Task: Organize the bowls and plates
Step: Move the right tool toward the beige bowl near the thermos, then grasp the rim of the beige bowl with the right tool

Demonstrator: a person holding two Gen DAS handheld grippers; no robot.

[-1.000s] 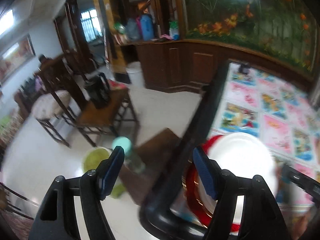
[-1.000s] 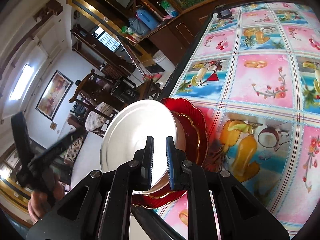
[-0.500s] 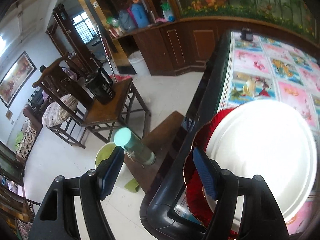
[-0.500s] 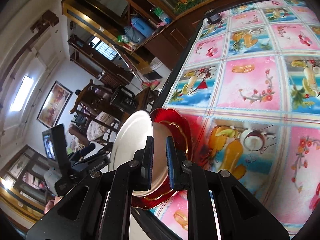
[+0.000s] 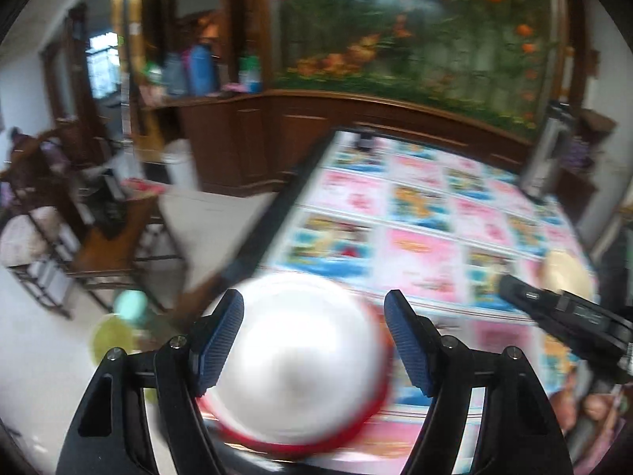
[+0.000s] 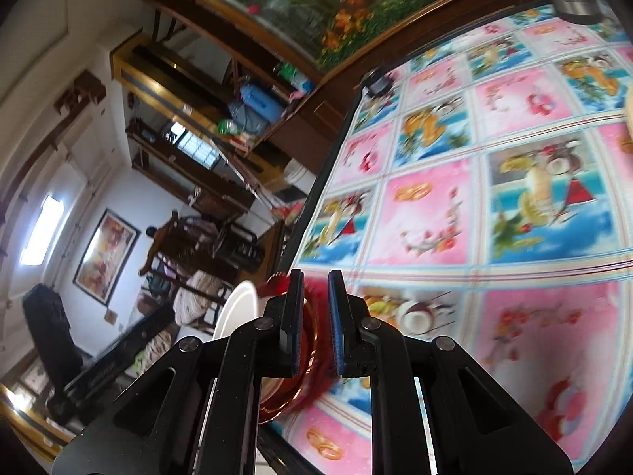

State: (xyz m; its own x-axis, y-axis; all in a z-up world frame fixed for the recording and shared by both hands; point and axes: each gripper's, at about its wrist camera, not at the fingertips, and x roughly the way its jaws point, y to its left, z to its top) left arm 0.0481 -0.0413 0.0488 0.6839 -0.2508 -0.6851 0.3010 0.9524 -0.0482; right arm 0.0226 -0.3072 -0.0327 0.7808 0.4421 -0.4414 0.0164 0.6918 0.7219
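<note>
White plate now centred between wide-apart left jaws, untouched; right jaws clamped on red plate rim.

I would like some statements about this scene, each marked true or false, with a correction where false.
1. The right gripper is shut on the rim of the red plate. True.
2. The left gripper has its jaws closed tight. False: they stand wide apart, with the white plate seen between them, not pinched.
3. The white plate lies on top of the red plate. True.
4. The tablecloth is plain green. False: it has pink and blue picture squares.
5. The plates are at the middle of the table. False: they are at its edge.
</note>
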